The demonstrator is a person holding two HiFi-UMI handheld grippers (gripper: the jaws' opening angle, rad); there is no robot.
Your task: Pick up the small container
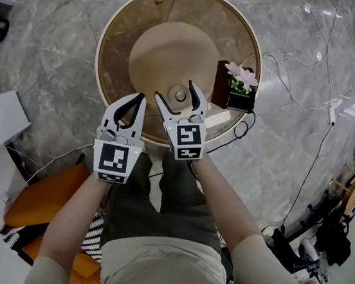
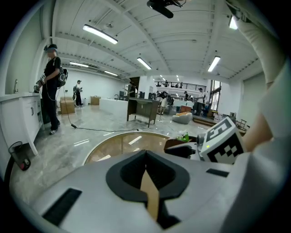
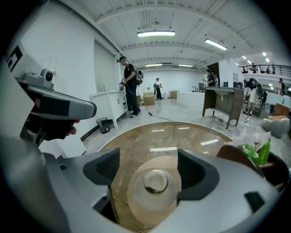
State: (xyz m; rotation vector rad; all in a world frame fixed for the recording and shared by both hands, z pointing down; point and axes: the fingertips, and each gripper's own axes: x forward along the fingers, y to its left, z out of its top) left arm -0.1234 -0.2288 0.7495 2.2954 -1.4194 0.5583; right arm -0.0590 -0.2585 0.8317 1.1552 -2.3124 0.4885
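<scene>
- It was a big work hall, like a lab.
- Long ceiling lights (image 2: pixel 100 34) shone at 11 o'clock.
- A cable (image 2: pixel 104 130) lay on the shiny marble floor (image 2: pixel 68 145) at 9 o'clock.

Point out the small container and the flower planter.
Small clear round container (image 3: pixel 155 181): right gripper view, centre of its top.
Dark brown planter with pink flowers (image 1: pixel 220 85): head view, its brown side wall.

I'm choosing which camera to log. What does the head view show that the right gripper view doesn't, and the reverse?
Head view only: the person's lap and an orange thing on the floor. Right gripper view only: a standing person and a bin. Both: the small container between the open jaws of the right gripper, the round table, the flower pot.
</scene>
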